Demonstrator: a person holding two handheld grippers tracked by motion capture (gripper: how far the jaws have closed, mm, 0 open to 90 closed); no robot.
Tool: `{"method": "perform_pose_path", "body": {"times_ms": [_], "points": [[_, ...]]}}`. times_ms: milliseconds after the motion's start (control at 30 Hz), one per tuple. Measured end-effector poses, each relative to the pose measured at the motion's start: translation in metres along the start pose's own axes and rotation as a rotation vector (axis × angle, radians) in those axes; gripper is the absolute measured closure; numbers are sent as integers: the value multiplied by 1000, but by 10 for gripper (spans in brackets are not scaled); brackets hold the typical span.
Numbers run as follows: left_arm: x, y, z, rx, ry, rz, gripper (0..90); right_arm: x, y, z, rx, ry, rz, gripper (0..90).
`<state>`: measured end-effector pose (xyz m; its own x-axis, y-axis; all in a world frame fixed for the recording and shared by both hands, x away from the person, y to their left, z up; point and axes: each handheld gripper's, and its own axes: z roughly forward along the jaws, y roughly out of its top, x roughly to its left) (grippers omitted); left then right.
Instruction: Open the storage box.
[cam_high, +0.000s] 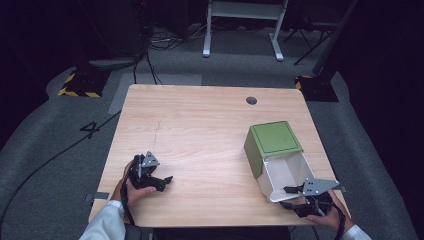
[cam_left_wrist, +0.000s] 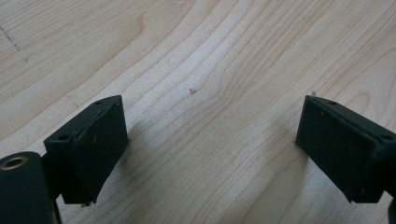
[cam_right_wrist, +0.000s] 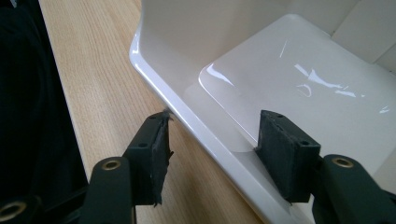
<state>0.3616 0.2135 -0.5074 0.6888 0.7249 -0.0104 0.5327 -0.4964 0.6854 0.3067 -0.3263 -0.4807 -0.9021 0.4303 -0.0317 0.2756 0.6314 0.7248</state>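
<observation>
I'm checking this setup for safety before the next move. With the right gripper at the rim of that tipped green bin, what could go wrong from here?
1. The green bin lies on its side close to the table corner; a pull on its rim could drag it off the edge.
2. The right gripper straddles the glossy white rim with jaws open; that slick lip may slip out when they shut.
3. The left gripper rests far away, open, so nothing steadies the bin.

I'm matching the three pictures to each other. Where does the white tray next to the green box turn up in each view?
High view: white tray, lower right, against the green box, right gripper at its near rim.
Left gripper view: bare table between open jaws.
Right gripper view: tray rim between open jaws.
Shared landmark: the light wood table.
</observation>
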Motion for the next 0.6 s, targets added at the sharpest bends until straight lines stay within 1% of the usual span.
{"method": "perform_pose_path", "body": {"times_ms": [267, 433, 600], "points": [[0, 0, 0, 0, 0, 0, 90, 1, -1, 0, 2, 0, -2, 442], [0, 0, 0, 0, 0, 0, 90, 1, -1, 0, 5, 1, 2, 403], [0, 0, 0, 0, 0, 1, 90, 1, 0, -4, -16, 6, 7, 385]]}}
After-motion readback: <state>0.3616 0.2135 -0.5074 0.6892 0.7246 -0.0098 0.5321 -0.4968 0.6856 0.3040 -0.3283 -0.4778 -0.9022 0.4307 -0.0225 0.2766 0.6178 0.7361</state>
